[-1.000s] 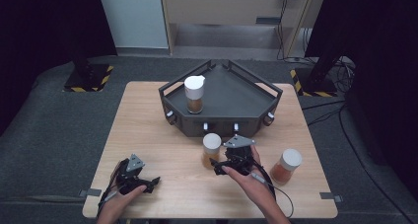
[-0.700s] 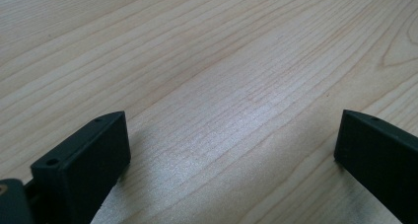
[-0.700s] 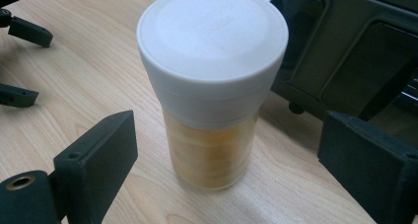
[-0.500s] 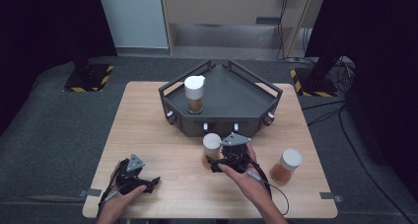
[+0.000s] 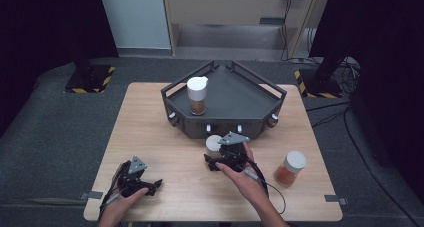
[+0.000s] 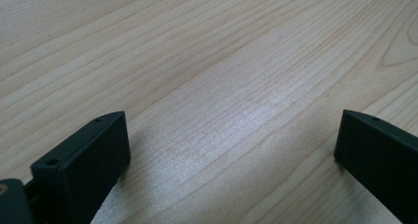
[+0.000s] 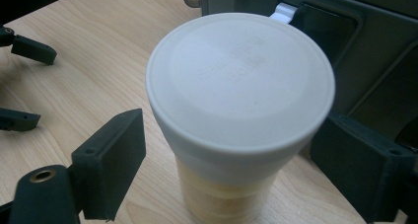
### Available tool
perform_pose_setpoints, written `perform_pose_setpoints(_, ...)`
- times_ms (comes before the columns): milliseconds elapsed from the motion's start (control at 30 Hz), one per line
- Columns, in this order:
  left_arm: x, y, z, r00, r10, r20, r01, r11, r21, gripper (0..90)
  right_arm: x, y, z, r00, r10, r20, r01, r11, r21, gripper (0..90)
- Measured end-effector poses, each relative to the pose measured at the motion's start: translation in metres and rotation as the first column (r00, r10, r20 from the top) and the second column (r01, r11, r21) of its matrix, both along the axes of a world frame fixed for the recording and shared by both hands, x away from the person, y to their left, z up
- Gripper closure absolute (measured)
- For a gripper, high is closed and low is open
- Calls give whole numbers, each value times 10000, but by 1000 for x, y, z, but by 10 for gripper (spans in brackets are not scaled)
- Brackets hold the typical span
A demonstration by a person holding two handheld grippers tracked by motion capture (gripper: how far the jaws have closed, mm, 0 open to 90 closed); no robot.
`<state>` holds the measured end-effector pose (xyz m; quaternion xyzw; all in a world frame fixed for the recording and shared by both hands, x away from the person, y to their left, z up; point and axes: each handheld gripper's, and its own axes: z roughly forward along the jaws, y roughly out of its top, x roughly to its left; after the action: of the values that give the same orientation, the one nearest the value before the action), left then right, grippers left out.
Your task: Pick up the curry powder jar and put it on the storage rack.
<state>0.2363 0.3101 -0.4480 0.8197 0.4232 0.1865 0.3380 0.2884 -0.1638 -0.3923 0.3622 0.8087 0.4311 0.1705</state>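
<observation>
My right gripper point(image 7: 226, 155) straddles the white-lidded jar point(image 7: 236, 110), which stands on the table point(image 5: 165, 137) just near of the dark tray point(image 5: 235, 94). Its jaws have just been closing, with the jar between them, not yet pinching. My left gripper point(image 6: 231, 150) rests spread at the near left.

White-lidded jar point(image 7: 240, 110), pale contents, upright on table just before dark rack.
</observation>
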Motion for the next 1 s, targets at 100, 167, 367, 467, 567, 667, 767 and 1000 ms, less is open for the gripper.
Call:
perform_pose_setpoints(100, 0, 0, 0, 10000, -2, 1, 2, 10000, 2, 0, 2, 3, -2, 10000, -61, -14, 61, 10000, 0, 172)
perform_pose_setpoints(167, 0, 0, 0, 10000, -3, 1, 3, 10000, 3, 0, 2, 5, -4, 9999, -148, 9, 148, 9999, 31, 200)
perform_pose_setpoints(367, 0, 0, 0, 10000, -2, 3, 2, 10000, 9, 0, 5, 10, -7, 9997, -162, 189, 162, 9999, -29, 341)
perform_pose_setpoints(467, 0, 0, 0, 10000, -5, 2, 5, 10000, 10, 0, 4, 12, -4, 9997, -196, 169, 198, 9997, -107, 343)
perform_pose_setpoints(567, 0, 0, 0, 10000, -4, 2, 4, 10000, 10, 0, 1, 11, -2, 9994, -312, 121, 313, 9995, -59, 344)
perform_pose_setpoints(667, 0, 0, 0, 10000, -4, 2, 4, 10000, 11, 0, -2, 9, 3, 9994, -295, 175, 296, 9995, -68, 344)
perform_pose_setpoints(767, 0, 0, 0, 10000, -6, 1, 6, 10000, 13, 0, -6, 5, 9, 9996, -212, 205, 214, 9997, -121, 344)
perform_pose_setpoints(1000, 0, 0, 0, 10000, -10, 3, 10, 10000, 14, 0, -16, -3, 20, 9994, -338, 106, 342, 9989, -330, 344)
